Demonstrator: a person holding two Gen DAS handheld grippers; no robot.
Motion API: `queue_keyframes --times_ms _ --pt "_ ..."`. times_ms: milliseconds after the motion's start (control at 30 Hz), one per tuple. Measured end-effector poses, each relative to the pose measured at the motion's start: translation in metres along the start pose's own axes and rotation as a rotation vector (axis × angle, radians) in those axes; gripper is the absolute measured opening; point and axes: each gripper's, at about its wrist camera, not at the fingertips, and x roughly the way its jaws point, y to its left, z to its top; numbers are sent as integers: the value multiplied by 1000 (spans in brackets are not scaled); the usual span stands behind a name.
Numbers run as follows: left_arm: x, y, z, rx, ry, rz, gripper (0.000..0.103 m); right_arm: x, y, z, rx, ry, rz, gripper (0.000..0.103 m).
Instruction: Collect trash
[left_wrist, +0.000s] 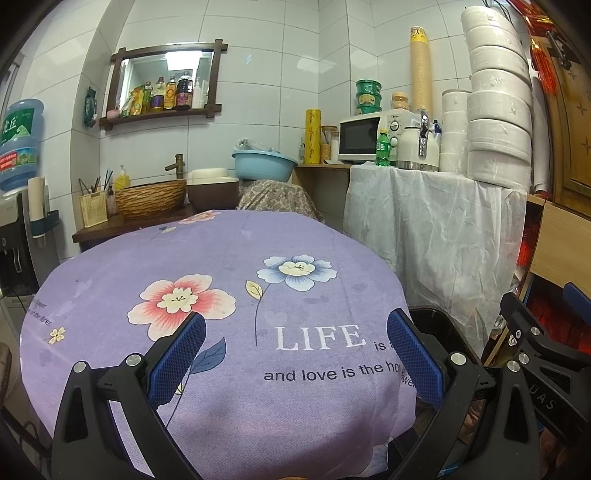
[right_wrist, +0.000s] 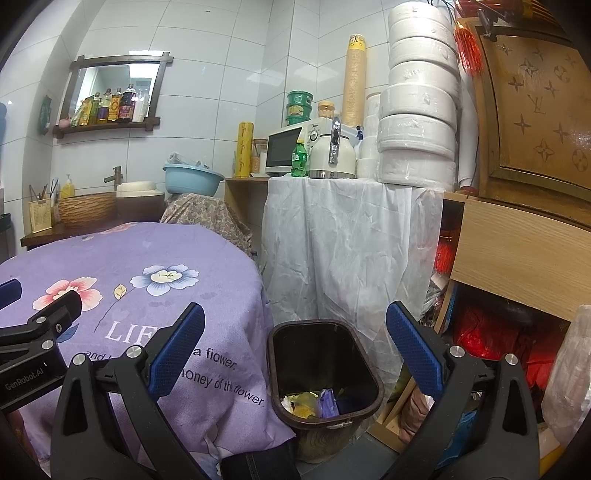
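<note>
Both tools are spread wide and carry nothing. From the left wrist, our left tool (left_wrist: 295, 354) hangs over the purple flowered tabletop (left_wrist: 229, 251), where we see no litter at all. From the right wrist, our right tool (right_wrist: 295, 354) hovers above the dark bin (right_wrist: 275, 354) on the floor just beside the tabletop, with yellow, white and purple trash (right_wrist: 314, 402) lying at its bottom. We judge the collecting nearly done; next we should check for leftover scraps.

Both views are evenly lit from overhead; a ceiling lamp is mirrored in the wall mirror (left_wrist: 168, 79) (fisheye bending and dark corners surround it).
</note>
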Motion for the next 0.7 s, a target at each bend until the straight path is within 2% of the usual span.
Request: queue_keyframes --times_ms 700 --pt "4 5 -2 -10 25 -38 98 3 -3 0 -2 2 1 97"
